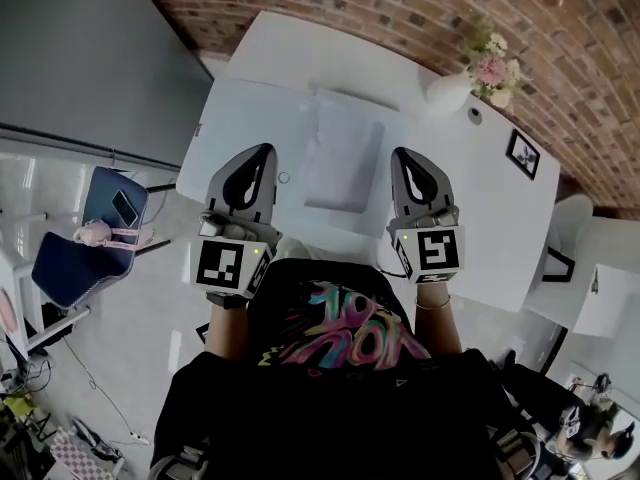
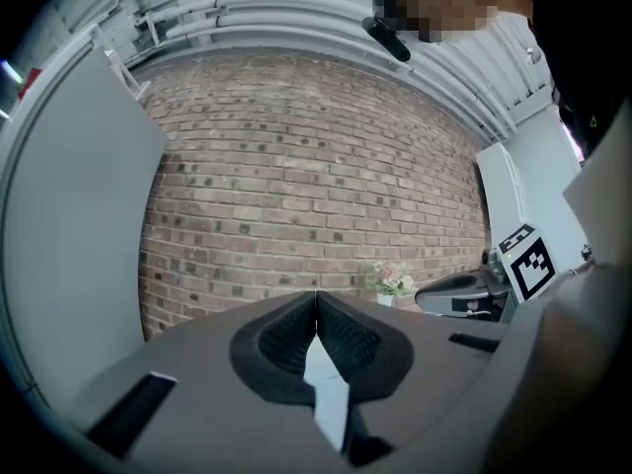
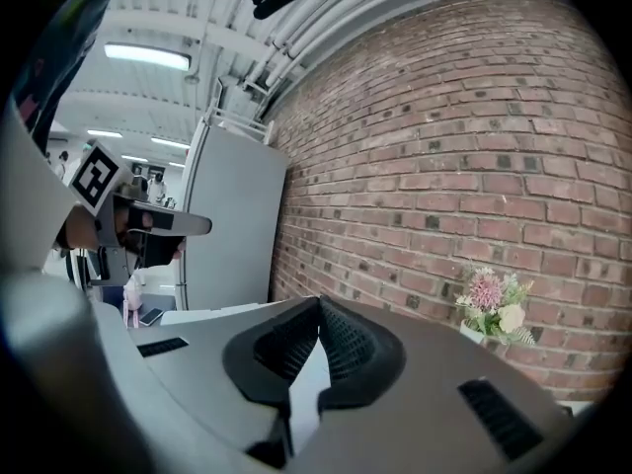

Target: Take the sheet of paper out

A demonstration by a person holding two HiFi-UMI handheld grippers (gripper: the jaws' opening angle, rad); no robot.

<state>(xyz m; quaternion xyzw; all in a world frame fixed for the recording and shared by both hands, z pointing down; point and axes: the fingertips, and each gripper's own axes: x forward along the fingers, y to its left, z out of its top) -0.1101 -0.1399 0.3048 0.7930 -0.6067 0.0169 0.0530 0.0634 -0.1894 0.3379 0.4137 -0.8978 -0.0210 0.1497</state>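
A pale rectangular sheet [image 1: 343, 156], possibly in a clear sleeve, lies flat on the white table [image 1: 250, 118] between my two grippers. My left gripper [image 1: 262, 150] hovers at the sheet's left edge and is shut, with nothing between its jaws. The right gripper [image 1: 398, 154] hangs by the sheet's right edge, also shut and empty. In the left gripper view the ribbed pads [image 2: 341, 339] meet at the tip of the left gripper [image 2: 316, 294], and the right gripper [image 2: 464, 294] shows at the right. In the right gripper view the right gripper [image 3: 318, 302] has its jaws together too.
A white vase of pink flowers [image 1: 488, 68] and a small framed picture [image 1: 523, 153] stand at the table's far right. A small ring [image 1: 284, 178] lies left of the sheet. A blue chair with a phone [image 1: 110, 213] is at the left; a brick wall runs behind the table.
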